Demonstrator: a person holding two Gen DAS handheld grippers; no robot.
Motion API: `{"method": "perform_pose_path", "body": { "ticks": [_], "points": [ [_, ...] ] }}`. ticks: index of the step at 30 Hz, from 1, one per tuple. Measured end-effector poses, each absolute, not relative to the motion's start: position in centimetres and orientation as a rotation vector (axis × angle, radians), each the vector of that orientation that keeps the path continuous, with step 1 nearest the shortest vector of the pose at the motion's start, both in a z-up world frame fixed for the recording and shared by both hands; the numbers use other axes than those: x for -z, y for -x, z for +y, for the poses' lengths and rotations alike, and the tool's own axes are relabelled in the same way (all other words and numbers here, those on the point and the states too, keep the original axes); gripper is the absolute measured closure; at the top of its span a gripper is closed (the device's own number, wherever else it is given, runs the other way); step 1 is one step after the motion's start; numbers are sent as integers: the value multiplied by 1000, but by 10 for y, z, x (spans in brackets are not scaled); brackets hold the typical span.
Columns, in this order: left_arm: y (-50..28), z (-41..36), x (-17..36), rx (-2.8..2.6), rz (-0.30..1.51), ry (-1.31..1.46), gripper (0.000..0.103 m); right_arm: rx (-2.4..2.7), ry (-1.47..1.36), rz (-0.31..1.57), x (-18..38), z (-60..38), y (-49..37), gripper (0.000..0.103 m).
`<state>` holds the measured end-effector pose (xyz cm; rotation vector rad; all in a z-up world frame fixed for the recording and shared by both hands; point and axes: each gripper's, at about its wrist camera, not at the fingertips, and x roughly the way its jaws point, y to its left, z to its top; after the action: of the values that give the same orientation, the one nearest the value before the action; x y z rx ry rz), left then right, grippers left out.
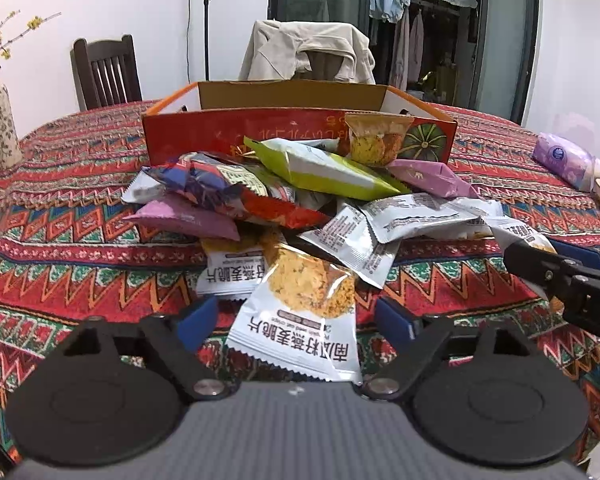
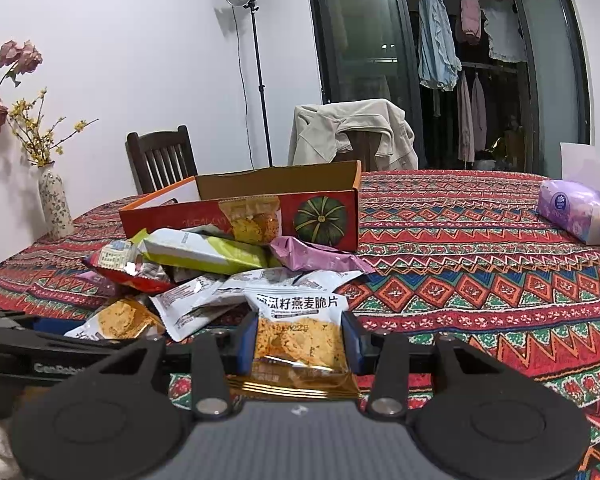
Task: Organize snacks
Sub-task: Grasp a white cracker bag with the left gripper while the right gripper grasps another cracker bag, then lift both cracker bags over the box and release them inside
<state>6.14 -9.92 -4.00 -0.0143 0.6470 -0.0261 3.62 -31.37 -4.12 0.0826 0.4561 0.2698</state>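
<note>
In the left wrist view, the left gripper (image 1: 296, 322) has its two blue fingers standing apart. A white oat crisp packet (image 1: 300, 320) lies between them on the patterned tablecloth (image 1: 60, 240), and the pads do not press it. Behind it the pile of snacks (image 1: 300, 192) lies in front of the red cardboard box (image 1: 204, 136). The right gripper (image 1: 556, 268) comes in from the right edge; here I cannot tell how its jaws stand.

In the right wrist view, the right gripper (image 2: 300, 340) is clamped on a second oat crisp packet (image 2: 300, 340), its blue pads pressing both sides. The pile (image 2: 204, 264) lies just behind, touching the box (image 2: 324, 216). A purple tissue pack (image 2: 572, 208) rests well apart at the right.
</note>
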Motion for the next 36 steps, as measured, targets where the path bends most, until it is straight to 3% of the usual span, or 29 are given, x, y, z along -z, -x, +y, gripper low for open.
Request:
{"method": "perform_pose_path", "body": {
  "ticks": [6, 11, 23, 36],
  "points": [
    [-58, -99, 39, 30, 628, -7, 53, -271, -81, 458, 42, -312, -33, 61],
    [-53, -96, 37, 53, 624, 10, 60, -269, -75, 456, 41, -310, -29, 60],
    [-35, -85, 25, 91, 572, 33, 67, -267, -46, 436, 30, -298, -14, 60],
    [-19, -64, -11, 121, 456, 54, 67, -259, -19, 394, 3, -282, -15, 60]
  ]
}}
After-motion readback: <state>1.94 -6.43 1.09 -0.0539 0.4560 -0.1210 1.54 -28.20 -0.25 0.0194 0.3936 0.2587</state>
